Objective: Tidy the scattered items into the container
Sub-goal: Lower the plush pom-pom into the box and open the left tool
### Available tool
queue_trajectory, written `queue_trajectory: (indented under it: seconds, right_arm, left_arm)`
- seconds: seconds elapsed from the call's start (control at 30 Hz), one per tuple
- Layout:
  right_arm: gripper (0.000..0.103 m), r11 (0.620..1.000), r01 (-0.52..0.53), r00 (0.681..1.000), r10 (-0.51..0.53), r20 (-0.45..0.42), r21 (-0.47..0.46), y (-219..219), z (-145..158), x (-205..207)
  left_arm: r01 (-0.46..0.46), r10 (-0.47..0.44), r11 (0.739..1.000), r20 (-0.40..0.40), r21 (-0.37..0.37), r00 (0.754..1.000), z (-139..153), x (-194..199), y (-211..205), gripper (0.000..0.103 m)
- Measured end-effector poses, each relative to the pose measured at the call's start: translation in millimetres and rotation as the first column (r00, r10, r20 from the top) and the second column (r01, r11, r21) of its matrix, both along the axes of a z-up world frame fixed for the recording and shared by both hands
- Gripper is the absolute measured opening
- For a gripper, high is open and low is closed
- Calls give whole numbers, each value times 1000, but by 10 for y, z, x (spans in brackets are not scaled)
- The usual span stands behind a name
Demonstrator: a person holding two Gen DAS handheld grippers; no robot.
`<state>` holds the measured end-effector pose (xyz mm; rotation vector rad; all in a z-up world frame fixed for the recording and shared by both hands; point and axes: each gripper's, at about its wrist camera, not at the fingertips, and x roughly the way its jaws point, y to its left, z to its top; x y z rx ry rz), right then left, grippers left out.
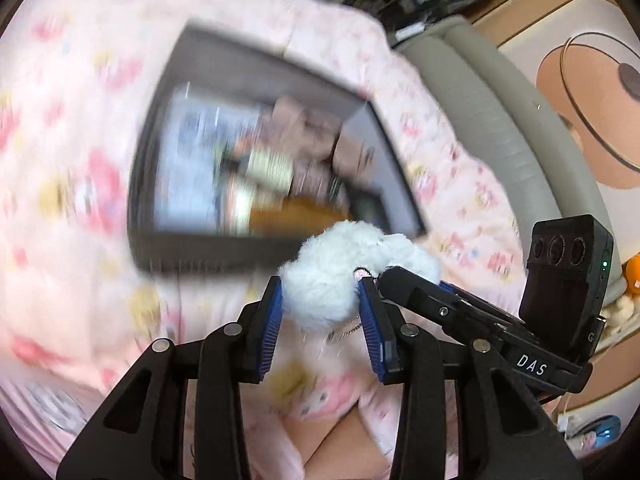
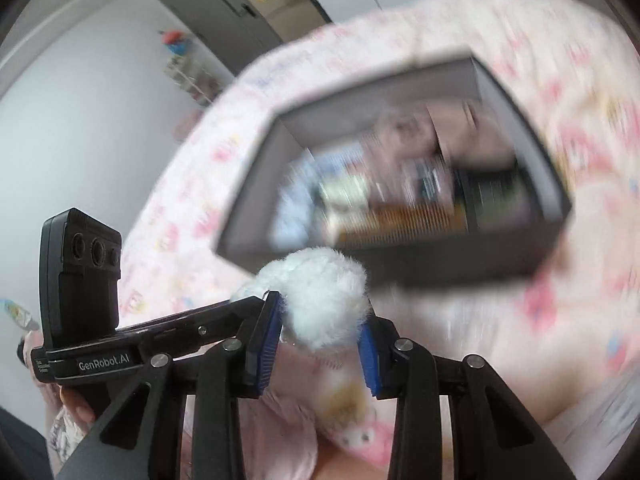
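Observation:
A white fluffy plush toy (image 1: 340,272) is held between the blue pads of my left gripper (image 1: 320,300), just in front of the near wall of a grey box (image 1: 224,252). The same toy (image 2: 320,296) also sits between the pads of my right gripper (image 2: 322,316), and both grippers are shut on it. The grey box (image 2: 440,264) is open at the top and holds several blurred items, among them an orange-brown one (image 1: 296,212). The box lies on a pink patterned bedspread (image 1: 60,160). The views are motion-blurred.
The right gripper's body (image 1: 520,312) crosses the left wrist view at the right. A grey padded bed edge (image 1: 500,120) and a wooden floor lie beyond. In the right wrist view the left gripper's body (image 2: 100,320), a white wall and a dark wardrobe (image 2: 216,8) show.

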<state>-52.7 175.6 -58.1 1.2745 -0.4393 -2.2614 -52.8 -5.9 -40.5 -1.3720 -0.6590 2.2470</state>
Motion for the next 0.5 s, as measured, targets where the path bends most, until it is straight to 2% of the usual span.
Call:
queue_trajectory:
  seconds: [0.1,0.17,0.3,0.4,0.5]
  right_arm:
    - [31,999,-34,998,34,-49,11,-54,264,-406]
    - [31,998,-62,996,63,-56,26,-139,281,-750]
    - [31,992,-105,994,105,12,74,-254,53,-1394]
    - [31,989,-107,992,99,79,106,-163,-133,-1566]
    - [31,981,-119,987,100,125,156,-165,-347,-1654]
  left_arm:
    - [-42,42,999,-19,-20,999,234,-397,-107,38]
    - [-72,71,996,-17,-58,997,265,-671,-132,38]
    - [-90,96,990,50,-110,994,-28,-1169,-150,38]
    - [-76,90,990,117,-120,989,-337,-1410,-67,38]
    - [-71,92,986,136,-153,986,-504,-1500,-12,35]
